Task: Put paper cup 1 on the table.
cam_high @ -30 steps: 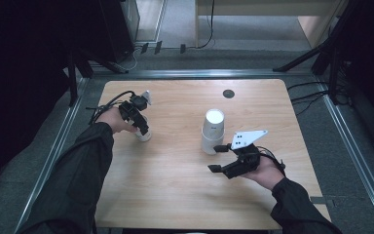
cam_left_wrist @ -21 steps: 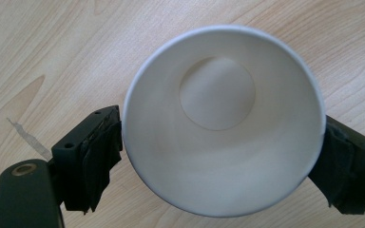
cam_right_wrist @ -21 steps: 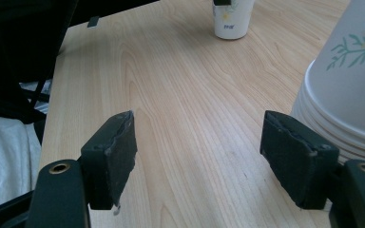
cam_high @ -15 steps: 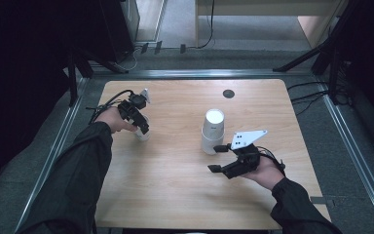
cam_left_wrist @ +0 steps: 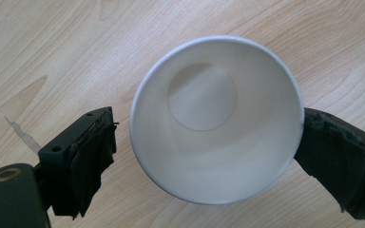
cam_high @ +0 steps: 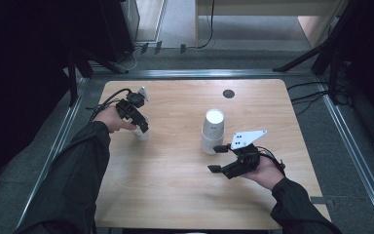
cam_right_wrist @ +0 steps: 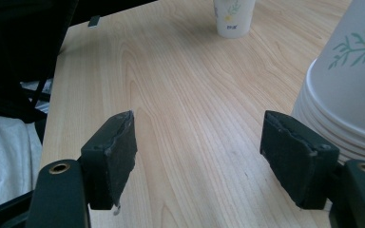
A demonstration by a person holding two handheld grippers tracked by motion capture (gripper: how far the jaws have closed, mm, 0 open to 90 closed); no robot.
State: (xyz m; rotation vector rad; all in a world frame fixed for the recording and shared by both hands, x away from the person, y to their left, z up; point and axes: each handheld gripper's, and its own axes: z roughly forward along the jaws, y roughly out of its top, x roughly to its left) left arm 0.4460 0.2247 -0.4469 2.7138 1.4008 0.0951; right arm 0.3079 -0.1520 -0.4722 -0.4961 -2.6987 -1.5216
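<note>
A single white paper cup (cam_high: 141,133) stands upright on the left part of the wooden table (cam_high: 175,195). My left gripper (cam_high: 141,126) hangs just above it, pointing down. In the left gripper view I look into the empty cup (cam_left_wrist: 209,156), and the left gripper (cam_left_wrist: 209,142) is open with one jaw on each side of the rim, the left pad a little off it. A stack of nested white cups (cam_high: 213,130) with a green leaf print stands mid-table. My right gripper (cam_high: 216,159) is open just right of and nearer than the stack, holding nothing. In the right gripper view the stack (cam_right_wrist: 351,85) stands beside the right jaw.
A small dark round hole (cam_high: 229,93) marks the table's far side. Metal rails (cam_high: 350,161) frame the table, and black stand legs and cables lie beyond them. The right gripper view shows the single cup (cam_right_wrist: 233,16) far off across bare wood.
</note>
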